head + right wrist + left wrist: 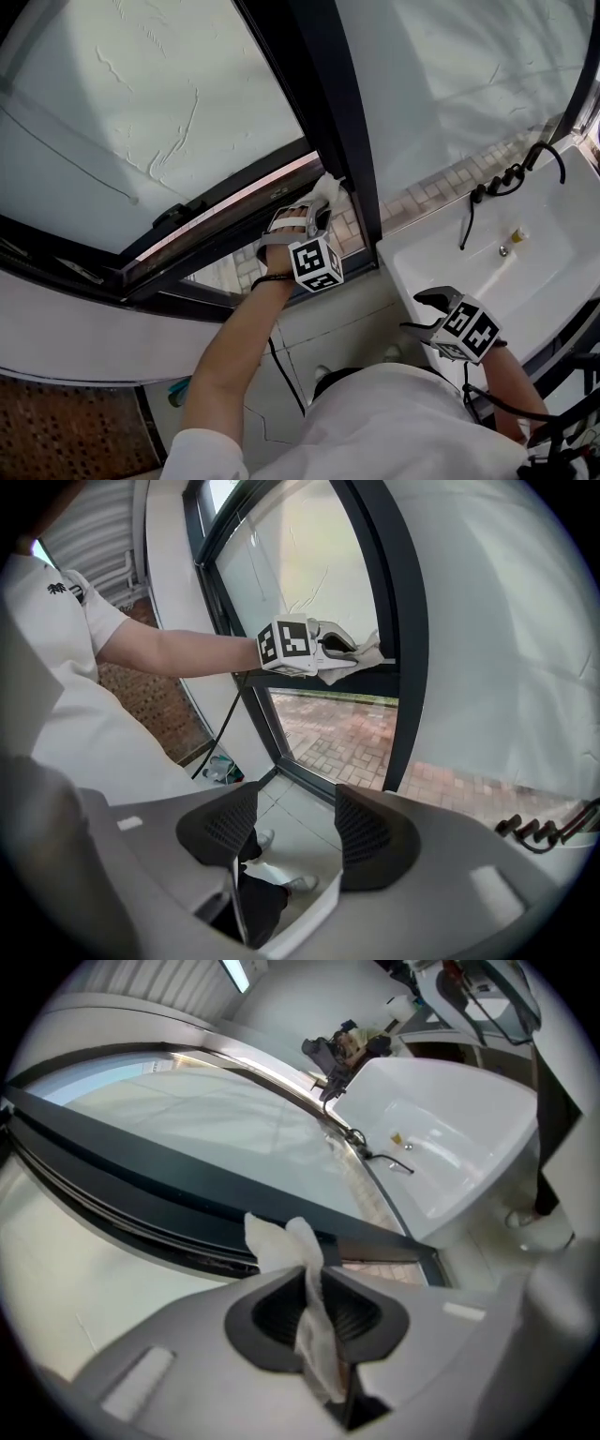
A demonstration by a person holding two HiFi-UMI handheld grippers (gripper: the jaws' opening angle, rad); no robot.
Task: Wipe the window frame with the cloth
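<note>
In the head view, your left tool held the white cloth against the dark window frame. In the left gripper view, its jaws were clamped on the cloth. In the right gripper view, your right tool gaped wide, empty.

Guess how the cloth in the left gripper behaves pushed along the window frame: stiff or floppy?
Likely floppy: the cloth crumples in loose folds past the fingers of the left gripper. Probably thin and light, since it squeezes flat between them. Against the window frame it may bunch rather than slide.
</note>
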